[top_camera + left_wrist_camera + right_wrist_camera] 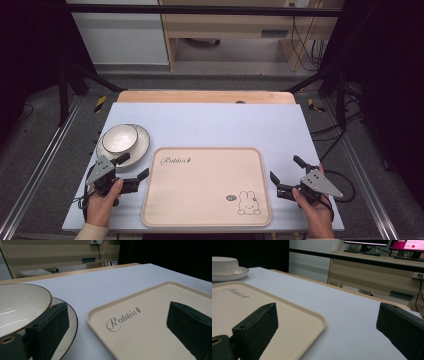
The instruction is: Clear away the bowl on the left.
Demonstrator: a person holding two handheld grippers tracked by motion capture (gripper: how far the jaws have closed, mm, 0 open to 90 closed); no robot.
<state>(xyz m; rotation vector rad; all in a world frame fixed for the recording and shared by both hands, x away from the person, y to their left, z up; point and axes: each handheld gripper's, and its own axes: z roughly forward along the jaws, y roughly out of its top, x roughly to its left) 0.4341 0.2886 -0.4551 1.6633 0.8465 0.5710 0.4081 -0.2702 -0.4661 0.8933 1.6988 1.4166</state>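
Bowl: a white ceramic bowl with a thin dark rim (119, 138) sits in a matching white saucer (141, 145) at about 9 o'clock on the table; nothing can be seen inside the bowl.
Tray: a beige rectangular plastic tray with rounded corners (207, 186), printed with the word "Rabbit" and a small rabbit drawing, lies flat at about 6 o'clock on the pale blue table (220, 125); its surface is bare.
Left tongs: the left tongs (136, 166), held in the person's left hand (102, 200), stand wide apart and hold nothing; in the left gripper view one jaw lies over the saucer's edge and the other over the tray.
Bowl to left tongs: the bowl and saucer lie just beyond the tips, toward 11 o'clock of them, near; whether a jaw touches the saucer cannot be told.
Right tongs: the right tongs (286, 169), in the person's right hand (314, 210), are spread open and empty at the tray's right edge, one jaw over the tray's corner and the other over bare table.
Bowl to right tongs: well apart, across the tray, toward 10 o'clock.
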